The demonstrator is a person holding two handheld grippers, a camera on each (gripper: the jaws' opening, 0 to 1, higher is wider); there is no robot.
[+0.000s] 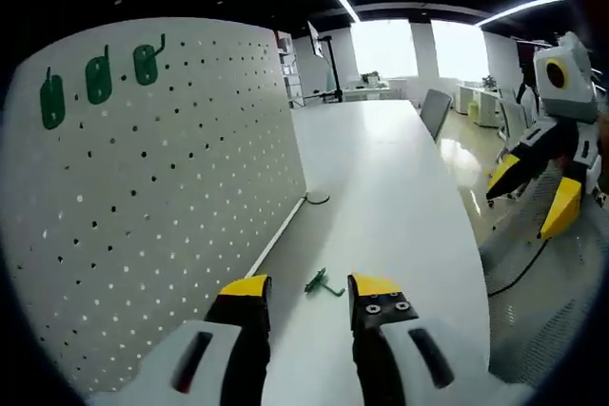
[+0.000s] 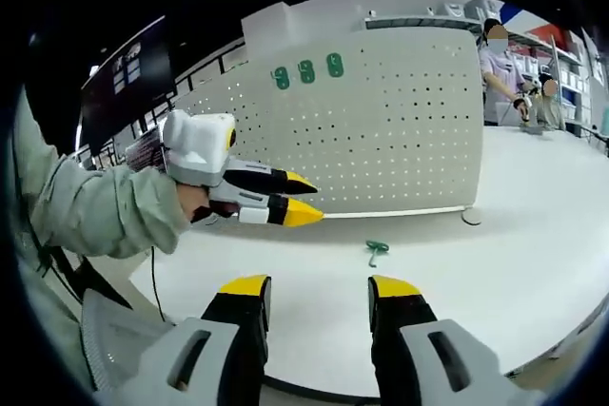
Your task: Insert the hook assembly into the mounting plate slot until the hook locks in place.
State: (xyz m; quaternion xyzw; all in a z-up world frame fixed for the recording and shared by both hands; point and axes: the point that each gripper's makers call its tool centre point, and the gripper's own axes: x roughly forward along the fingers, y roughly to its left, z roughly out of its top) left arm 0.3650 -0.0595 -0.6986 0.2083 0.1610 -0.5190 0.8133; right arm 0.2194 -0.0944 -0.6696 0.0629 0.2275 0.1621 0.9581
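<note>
While I hold both tools over the white bench (image 1: 400, 197), my left gripper (image 1: 309, 292) stands released, its yellow-tipped jaws apart with nothing between them. Just beyond the gap, toward twelve o'clock from the jaw tips in the left gripper view, the small green hook assembly (image 1: 324, 283) lies flat on the bench, apart from both jaws. From the right gripper view I see the same hook at about one o'clock from the centre (image 2: 378, 251), resting on the bench well short of the board. My right gripper (image 2: 319, 297) is likewise released, jaws spread and empty. The white perforated mounting plate (image 1: 162, 197) stands upright along the bench edge, taking up the nine o'clock side of the left gripper view and the twelve o'clock stretch of the right gripper view (image 2: 381, 130). Three green hooks (image 1: 98, 80) already hang in a row near its upper edge, at about ten o'clock in the left gripper view and at twelve o'clock in the right one (image 2: 305, 71). In the right gripper view my left gripper comes in at nine o'clock, carried by a hand in a grey-green sleeve (image 2: 86, 211), its jaws slightly parted. At three o'clock in the left gripper view my right gripper hangs off the bench edge. People (image 2: 500, 68) stand beyond the plate at two o'clock.
</note>
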